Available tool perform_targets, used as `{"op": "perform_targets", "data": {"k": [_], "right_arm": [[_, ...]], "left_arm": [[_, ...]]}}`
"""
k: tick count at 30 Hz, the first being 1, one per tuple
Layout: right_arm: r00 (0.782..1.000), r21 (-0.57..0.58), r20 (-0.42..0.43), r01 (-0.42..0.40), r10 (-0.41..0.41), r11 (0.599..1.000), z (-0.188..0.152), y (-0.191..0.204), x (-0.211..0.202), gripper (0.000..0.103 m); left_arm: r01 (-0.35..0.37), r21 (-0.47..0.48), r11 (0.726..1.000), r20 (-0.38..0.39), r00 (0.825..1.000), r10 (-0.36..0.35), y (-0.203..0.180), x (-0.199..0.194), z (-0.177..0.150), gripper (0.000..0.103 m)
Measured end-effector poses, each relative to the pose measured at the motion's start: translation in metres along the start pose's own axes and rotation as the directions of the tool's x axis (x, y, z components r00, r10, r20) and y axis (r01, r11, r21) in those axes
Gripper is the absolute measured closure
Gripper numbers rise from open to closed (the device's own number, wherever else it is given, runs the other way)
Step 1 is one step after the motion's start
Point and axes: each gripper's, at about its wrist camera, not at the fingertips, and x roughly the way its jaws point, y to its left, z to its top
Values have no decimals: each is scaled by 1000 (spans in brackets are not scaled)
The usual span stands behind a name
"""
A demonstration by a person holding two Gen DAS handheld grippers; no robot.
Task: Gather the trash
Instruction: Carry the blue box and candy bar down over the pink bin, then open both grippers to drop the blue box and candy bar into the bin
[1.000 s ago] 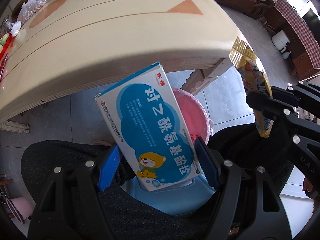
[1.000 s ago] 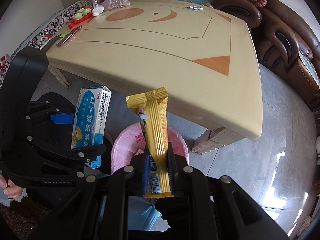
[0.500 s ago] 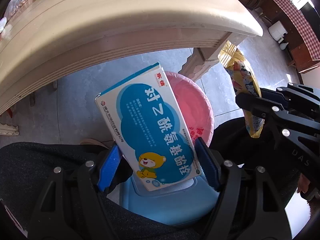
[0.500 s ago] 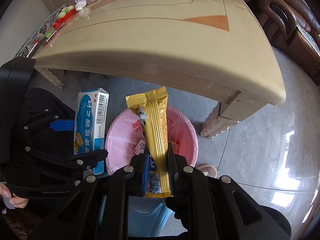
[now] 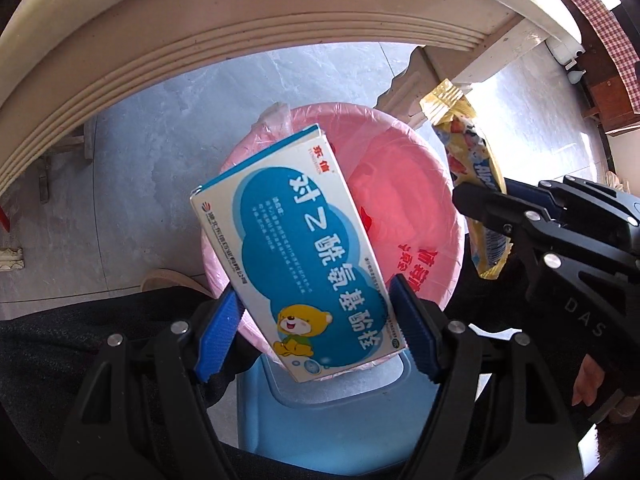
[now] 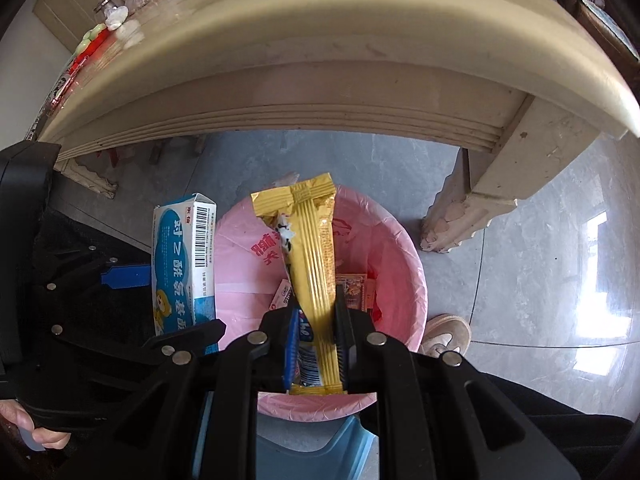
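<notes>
My left gripper (image 5: pixel 316 320) is shut on a white and blue medicine box (image 5: pixel 296 256) with a cartoon bear, held across its width above the near left rim of a pink lined trash bin (image 5: pixel 404 200). In the right wrist view my right gripper (image 6: pixel 316 312) is shut on a torn yellow snack wrapper (image 6: pixel 312 240) that stands upright over the pink bin (image 6: pixel 392 252). The medicine box (image 6: pixel 184 256) hangs to the left of the wrapper. The wrapper (image 5: pixel 472 160) also shows at the right of the left wrist view. Several scraps lie in the bin.
A cream table edge (image 6: pixel 320 80) arches over the bin, and its carved leg (image 6: pixel 468 200) stands at the bin's right. A blue stool (image 5: pixel 340 412) sits just below the grippers. A shoe (image 6: pixel 444 332) rests on the grey tiled floor (image 6: pixel 540 260). Bags and small items (image 6: pixel 120 12) lie on the table's far corner.
Both grippers have come down from above the tabletop to below its edge, close over the pink bin. The box and the wrapper stay gripped as before.
</notes>
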Motion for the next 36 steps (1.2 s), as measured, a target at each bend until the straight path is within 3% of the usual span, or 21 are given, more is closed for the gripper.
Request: {"op": "perform_targets", "data": {"k": [3,14,20,36], "right_arm": [[1000,22,-19,2,-2,1000,0,-5,17,87],[991,67,-135,-13,22,998,-6,-21,74,87],[984,84,-175,-15,29,996,-7,-28,92,87],[966,102,-250,-37,61,994,-10,-35,116,87]], "left_arm": [[42,-15,999,-38,998,-42,3,16,1,31],[35,-35,999,-130,991,-39,10,59,6,31],[9,-27,1000,-159,987,-13,2,77,11,31],[38,-72,997,-259,964,-55,8,114,20,31]]}}
